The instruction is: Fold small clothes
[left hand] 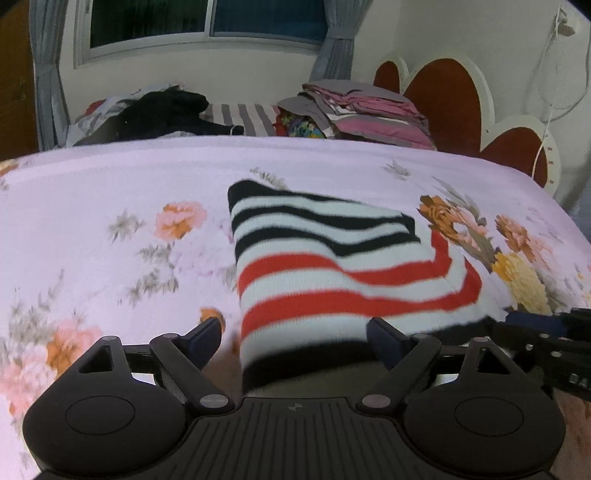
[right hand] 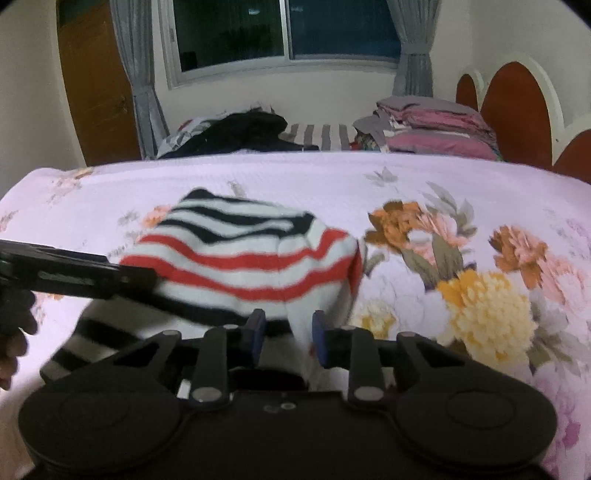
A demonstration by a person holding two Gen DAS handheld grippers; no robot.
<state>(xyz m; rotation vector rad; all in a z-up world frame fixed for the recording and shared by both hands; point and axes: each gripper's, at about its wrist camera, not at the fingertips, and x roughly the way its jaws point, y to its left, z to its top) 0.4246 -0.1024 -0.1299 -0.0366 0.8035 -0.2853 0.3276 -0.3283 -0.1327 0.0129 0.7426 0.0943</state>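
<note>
A small knit garment [left hand: 332,266] with white, black and red stripes lies partly folded on the floral bedspread [left hand: 110,192]. My left gripper [left hand: 295,336] is open, its fingers either side of the garment's near edge. In the right wrist view the garment [right hand: 243,254] is folded over. My right gripper [right hand: 288,332] is partly open with a white fold of the garment between its fingers. The left gripper [right hand: 140,277] reaches in from the left against the garment's near left edge. The right gripper's tip [left hand: 532,319] shows at the right in the left wrist view.
A pile of dark clothes [left hand: 166,110] and a stack of folded pink and grey bedding [left hand: 369,110] lie at the far side of the bed. A red and white headboard [left hand: 461,99] stands at the right. A window with grey curtains [right hand: 288,29] is behind.
</note>
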